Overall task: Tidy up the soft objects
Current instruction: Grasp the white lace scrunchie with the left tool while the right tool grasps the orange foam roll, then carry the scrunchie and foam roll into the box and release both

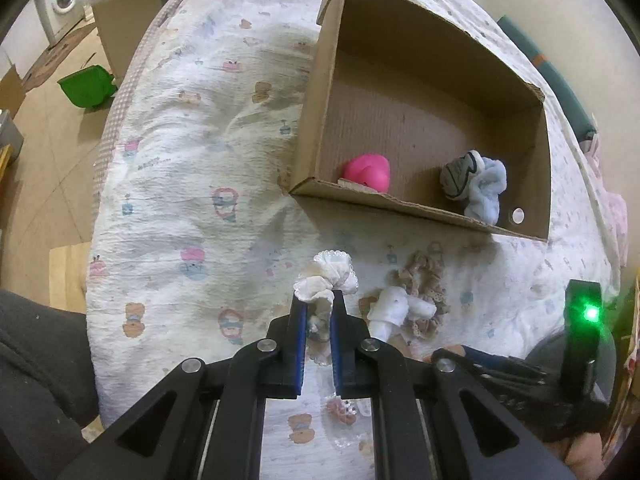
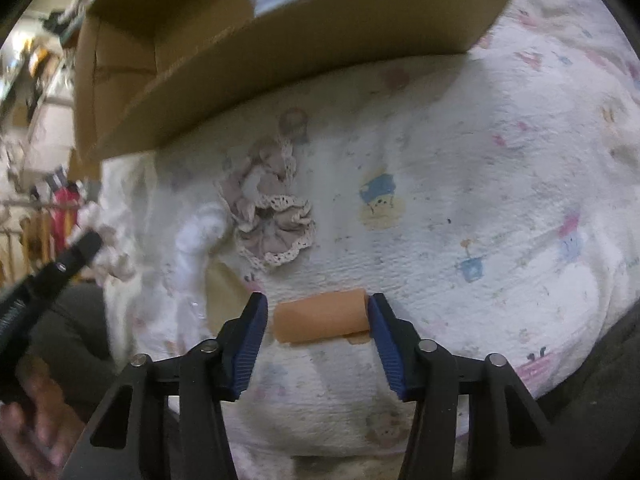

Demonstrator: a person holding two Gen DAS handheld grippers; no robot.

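Pink toy (image 1: 368,172), lt-blue cloth (image 1: 488,190), brown box (image 1: 400,120), orange roll (image 2: 322,316), cartoon-print sheet (image 1: 192,160).

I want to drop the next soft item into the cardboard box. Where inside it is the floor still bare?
The cardboard box has a bare floor across its whole far half and in the middle, between the pink toy and the grey sock. Its near right corner is crowded: the sock and a light blue fluffy cloth lie together there.

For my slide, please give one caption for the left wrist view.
Left gripper shut on white frilly fabric scrunchie near brown cardboard box.
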